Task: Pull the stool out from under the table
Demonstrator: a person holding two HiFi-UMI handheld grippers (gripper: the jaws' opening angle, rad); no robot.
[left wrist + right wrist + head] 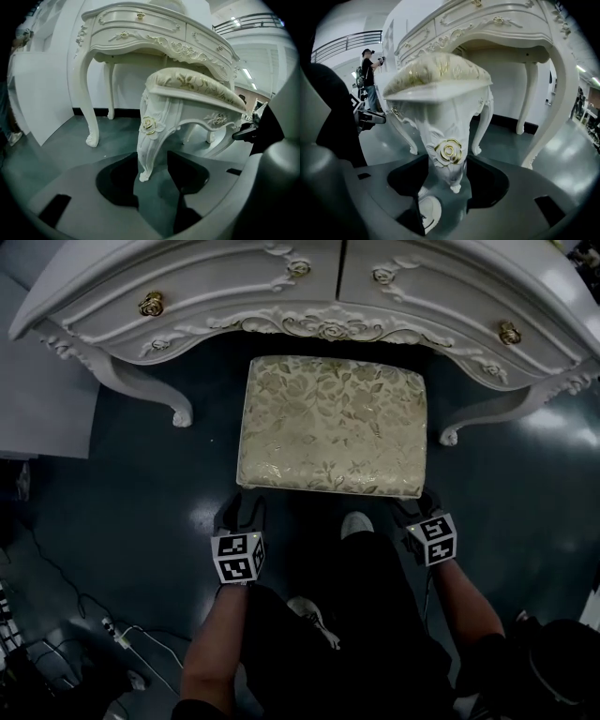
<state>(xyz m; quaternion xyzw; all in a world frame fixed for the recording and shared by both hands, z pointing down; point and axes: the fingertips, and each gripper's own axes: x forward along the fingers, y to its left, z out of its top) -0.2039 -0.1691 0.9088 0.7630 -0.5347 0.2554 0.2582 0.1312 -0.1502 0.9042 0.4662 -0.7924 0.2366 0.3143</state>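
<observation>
The stool (333, 423), white with a gold floral cushion, stands on the dark floor in front of the white dressing table (309, 277), its far edge just under the table's front. My left gripper (242, 512) is at the stool's near left corner. In the left gripper view the carved stool leg (147, 140) stands between the jaws of that gripper (152, 173), close to the left jaw with a gap at the right one. My right gripper (419, 507) is at the near right corner. There the rose-carved leg (447, 154) fills the gap of the right gripper (447, 180), both jaws against it.
Curved table legs (178, 413) (450, 435) flank the stool. My white shoes (356, 524) (309, 610) are right behind it. A white panel (47, 399) lies at the left, cables (112, 629) at the lower left. Another person (370, 75) stands far off.
</observation>
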